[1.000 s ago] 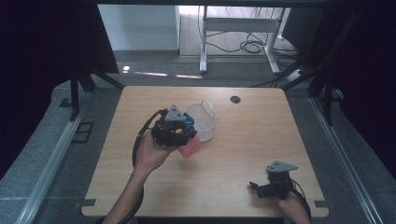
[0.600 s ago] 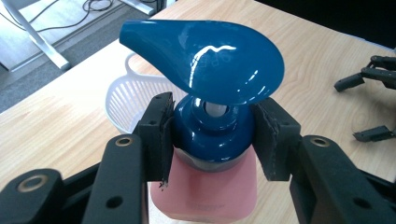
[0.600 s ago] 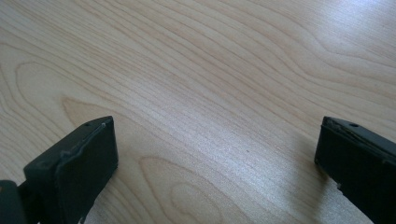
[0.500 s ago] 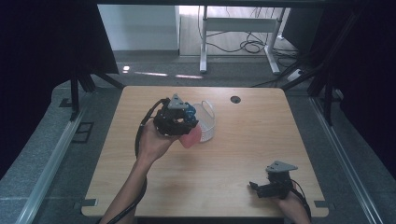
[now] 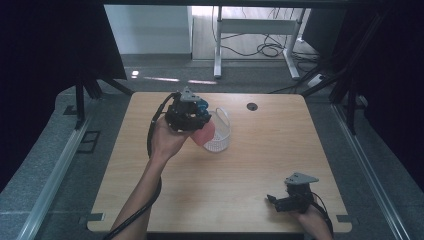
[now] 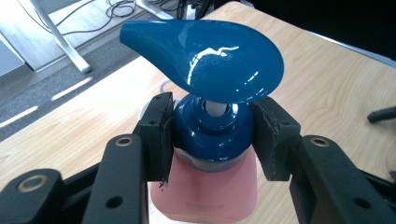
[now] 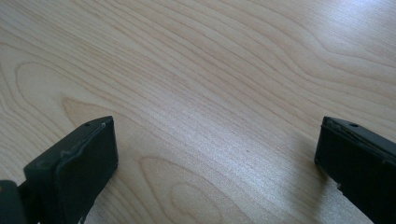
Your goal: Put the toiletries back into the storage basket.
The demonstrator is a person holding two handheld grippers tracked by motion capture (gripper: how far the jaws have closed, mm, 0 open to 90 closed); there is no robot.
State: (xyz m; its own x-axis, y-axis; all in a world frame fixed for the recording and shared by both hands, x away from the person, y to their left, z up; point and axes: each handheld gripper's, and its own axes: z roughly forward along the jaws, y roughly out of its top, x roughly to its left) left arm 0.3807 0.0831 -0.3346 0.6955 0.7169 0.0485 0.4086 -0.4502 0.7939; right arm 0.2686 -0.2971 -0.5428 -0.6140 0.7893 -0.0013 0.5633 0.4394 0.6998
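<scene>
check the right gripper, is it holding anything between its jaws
No, the right gripper has its jaws spread wide apart with just the bare wooden table between them.

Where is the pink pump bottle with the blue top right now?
In the high view the pink pump bottle sits left of centre, clamped in the left gripper beside the clear basket.

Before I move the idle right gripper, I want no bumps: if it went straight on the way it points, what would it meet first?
Most likely the bare wooden table: the right gripper, jaws open and empty, looks down onto it.
</scene>
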